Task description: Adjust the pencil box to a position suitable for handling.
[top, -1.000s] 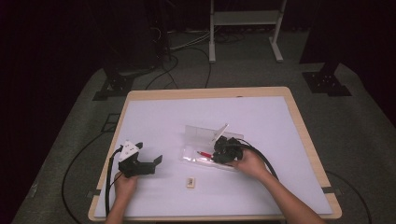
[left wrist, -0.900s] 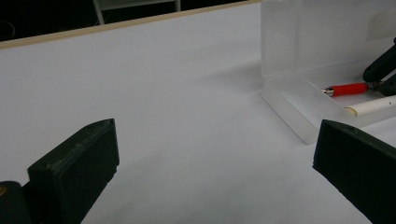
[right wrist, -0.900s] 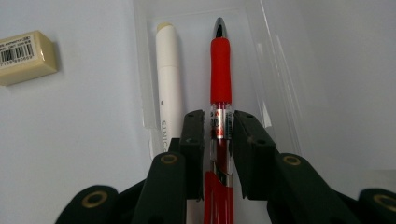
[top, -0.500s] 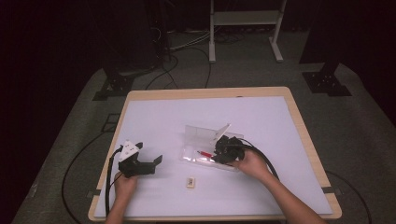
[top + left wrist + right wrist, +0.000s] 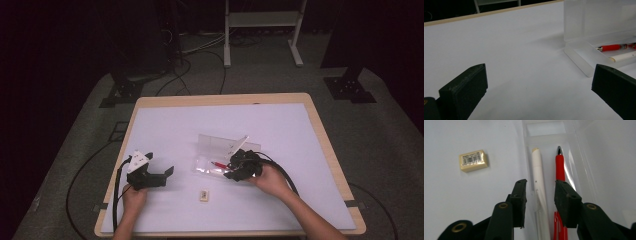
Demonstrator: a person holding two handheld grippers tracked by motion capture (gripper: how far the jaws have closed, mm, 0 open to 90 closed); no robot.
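A clear plastic pencil case (image 5: 207,169) lies open at mid-table, its lid (image 5: 220,144) tilted back. In it lie a red pen (image 5: 560,167) and a white pen (image 5: 537,165), side by side. My right gripper (image 5: 540,192) hangs over the case; its jaws have just been opening and stand apart on either side of the white pen without pressing it. In the high view the right gripper (image 5: 231,171) sits at the case's right end. My left gripper (image 5: 162,172) rests on the table to the left, open wide and empty, facing the case (image 5: 584,62).
A small cream eraser (image 5: 203,195) with a barcode label lies on the white table (image 5: 280,130) in front of the case, also the eraser (image 5: 472,160) left of my right jaws. Cables trail from both grippers toward the front edge.
The right gripper's jaws look slightly wider over the case, and the hand has barely shifted. The left gripper, case and eraser have stayed where they were.
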